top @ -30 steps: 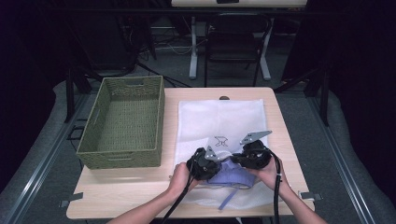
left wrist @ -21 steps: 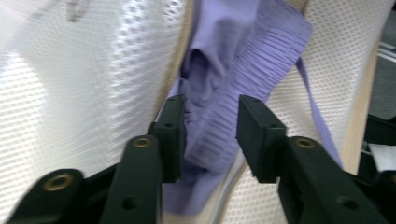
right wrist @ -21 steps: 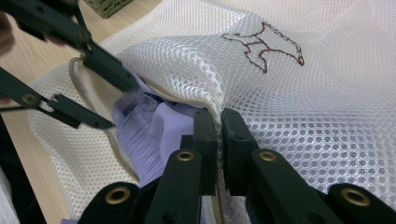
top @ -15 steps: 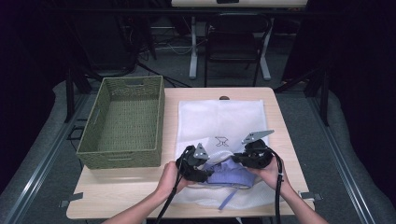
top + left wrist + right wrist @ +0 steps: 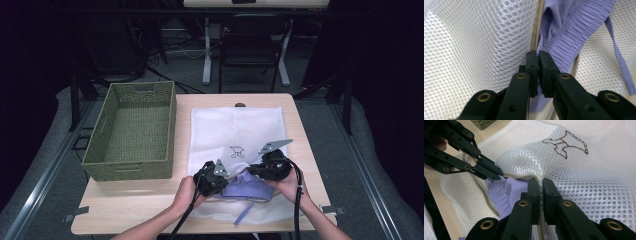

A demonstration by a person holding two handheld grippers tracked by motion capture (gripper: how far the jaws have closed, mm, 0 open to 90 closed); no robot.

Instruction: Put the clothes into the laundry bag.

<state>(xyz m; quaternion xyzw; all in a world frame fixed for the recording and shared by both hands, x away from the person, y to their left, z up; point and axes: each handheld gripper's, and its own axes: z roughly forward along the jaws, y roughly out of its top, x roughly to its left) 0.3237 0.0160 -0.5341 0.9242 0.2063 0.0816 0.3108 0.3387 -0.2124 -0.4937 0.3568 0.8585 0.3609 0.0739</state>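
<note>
We see 2 grippers at the near edge of the white net bag (image 5: pixel 235 130). Our left gripper (image 5: pixel 538 58) and right gripper (image 5: pixel 541 185) both pinch its zipper edge, beside purple cloth (image 5: pixel 564 32).

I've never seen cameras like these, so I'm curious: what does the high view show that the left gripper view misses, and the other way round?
High view alone: the green woven basket, the wooden table, both hands and the right gripper. Left gripper view alone: the bag's zipper and the garment's fine pleats. Both: the white mesh bag, the purple garment and the left gripper.
</note>
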